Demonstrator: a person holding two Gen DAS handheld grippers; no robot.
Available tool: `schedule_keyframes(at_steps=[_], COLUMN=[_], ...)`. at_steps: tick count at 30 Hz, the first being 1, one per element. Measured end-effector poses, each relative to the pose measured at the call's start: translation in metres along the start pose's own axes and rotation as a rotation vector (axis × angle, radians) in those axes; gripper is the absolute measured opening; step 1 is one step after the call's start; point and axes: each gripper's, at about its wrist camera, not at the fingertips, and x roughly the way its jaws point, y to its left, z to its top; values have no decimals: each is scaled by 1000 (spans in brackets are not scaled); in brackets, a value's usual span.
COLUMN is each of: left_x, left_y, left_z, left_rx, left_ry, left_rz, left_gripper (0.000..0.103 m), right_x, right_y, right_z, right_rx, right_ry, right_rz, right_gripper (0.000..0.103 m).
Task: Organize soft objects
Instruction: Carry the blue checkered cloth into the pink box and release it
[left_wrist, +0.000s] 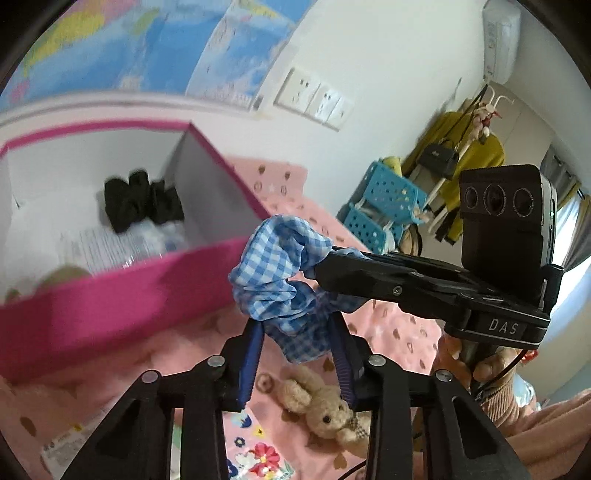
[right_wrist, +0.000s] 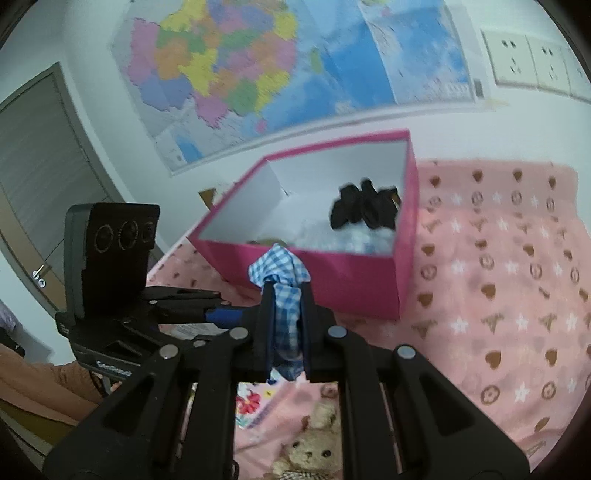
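Both grippers hold the blue gingham scrunchie (left_wrist: 280, 273) in the air, centre frame, just before the pink box (right_wrist: 332, 269) on the bed. The right gripper (right_wrist: 286, 317) has its jaws clamped on it; the left gripper (left_wrist: 295, 332) pinches its lower fold. Best to carry it level over the near wall, then let go beside the black cloth item (right_wrist: 364, 208).
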Motion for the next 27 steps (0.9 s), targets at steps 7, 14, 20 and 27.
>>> schedule_keyframes(at_steps=[7,14,20,27], left_x=[-13,-17,-12,6], left_y=[7,21,37,55], left_z=[24,44,61,73], left_rx=[-13,-37,-52,-58], left_ry=[-55,-88,-89,-55], left_rz=[37,103,179,262], left_gripper=[27,25,25,25], right_x=[0,20,39,69], right_y=[7,0,-10,-27], right_z=[26,52,69,77], right_rx=[-32,-23,-16,4], right_ry=[-47,-56,-57,-19], right_rz=[26,54,42,-8], right_gripper=[13,13,13,14])
